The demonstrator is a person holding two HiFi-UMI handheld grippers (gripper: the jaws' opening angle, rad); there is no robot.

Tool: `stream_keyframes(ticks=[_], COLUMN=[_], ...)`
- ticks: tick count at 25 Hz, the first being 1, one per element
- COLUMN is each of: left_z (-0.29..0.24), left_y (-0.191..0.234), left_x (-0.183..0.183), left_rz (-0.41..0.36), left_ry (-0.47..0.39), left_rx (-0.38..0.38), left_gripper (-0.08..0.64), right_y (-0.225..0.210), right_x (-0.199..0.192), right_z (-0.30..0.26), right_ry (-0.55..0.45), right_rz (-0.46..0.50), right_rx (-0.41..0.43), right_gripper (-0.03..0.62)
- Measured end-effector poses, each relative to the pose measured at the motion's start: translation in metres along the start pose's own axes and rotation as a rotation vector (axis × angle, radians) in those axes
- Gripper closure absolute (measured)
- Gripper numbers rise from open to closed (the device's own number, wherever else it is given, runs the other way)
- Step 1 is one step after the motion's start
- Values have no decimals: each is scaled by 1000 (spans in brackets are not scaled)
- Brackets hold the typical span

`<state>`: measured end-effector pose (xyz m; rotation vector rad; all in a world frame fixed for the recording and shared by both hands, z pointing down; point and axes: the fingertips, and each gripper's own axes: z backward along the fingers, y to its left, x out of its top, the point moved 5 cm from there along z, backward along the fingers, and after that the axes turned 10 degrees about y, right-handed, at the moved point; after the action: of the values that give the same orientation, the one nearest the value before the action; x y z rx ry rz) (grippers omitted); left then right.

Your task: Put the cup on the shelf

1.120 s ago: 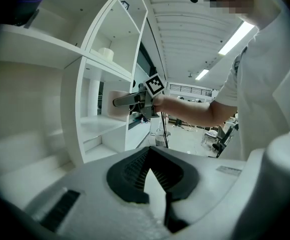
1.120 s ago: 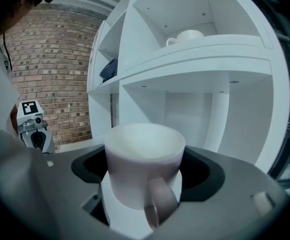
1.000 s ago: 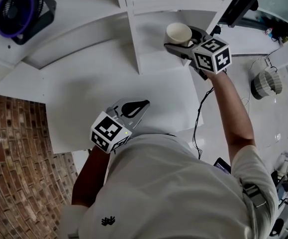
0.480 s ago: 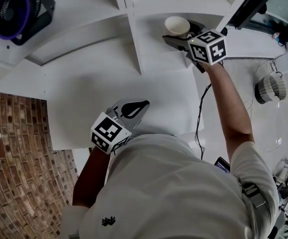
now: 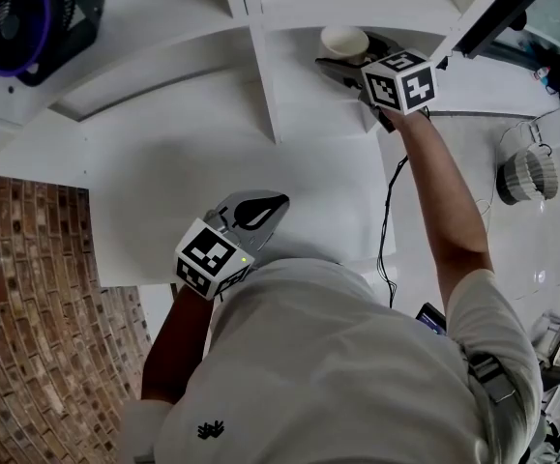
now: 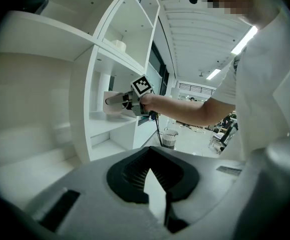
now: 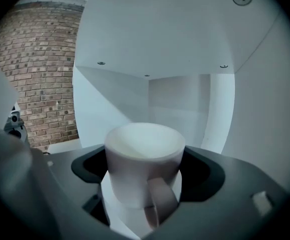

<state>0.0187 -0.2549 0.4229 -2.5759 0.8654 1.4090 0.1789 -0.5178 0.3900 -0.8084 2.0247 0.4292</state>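
Note:
The white cup (image 5: 343, 41) sits upright between the jaws of my right gripper (image 5: 341, 52), which is shut on it inside a compartment of the white shelf (image 5: 299, 90). In the right gripper view the cup (image 7: 143, 156) fills the middle, its handle (image 7: 160, 200) towards the camera, with the shelf's back wall (image 7: 185, 101) behind. I cannot tell whether its base touches the board. My left gripper (image 5: 278, 201) hangs low over the white table (image 5: 154, 191), shut and holding nothing. The left gripper view shows the cup (image 6: 112, 104) at the shelf (image 6: 109, 124).
A black and purple fan (image 5: 18, 22) stands on the shelf unit at far left. A vertical divider (image 5: 260, 75) bounds the compartment on the left. A brick surface (image 5: 38, 298) lies left of the table. A cable (image 5: 388, 220) and a wire bin (image 5: 526, 174) are at right.
My right gripper has carried the cup farther into the shelf compartment, upward in the head view. The left gripper has stayed in place.

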Motion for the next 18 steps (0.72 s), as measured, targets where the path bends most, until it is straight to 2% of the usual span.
stream_keyframes(ticks=[18], left_z=[-4], left_y=[15], left_x=[-6], left_rz=[62], left_ry=[12], left_rx=[15], left_gripper=[554], right_y=[-29], right_x=[-9], right_z=[-38], right_ry=[-7], right_rz=[-24], right_rx=[-76], right_gripper=[155])
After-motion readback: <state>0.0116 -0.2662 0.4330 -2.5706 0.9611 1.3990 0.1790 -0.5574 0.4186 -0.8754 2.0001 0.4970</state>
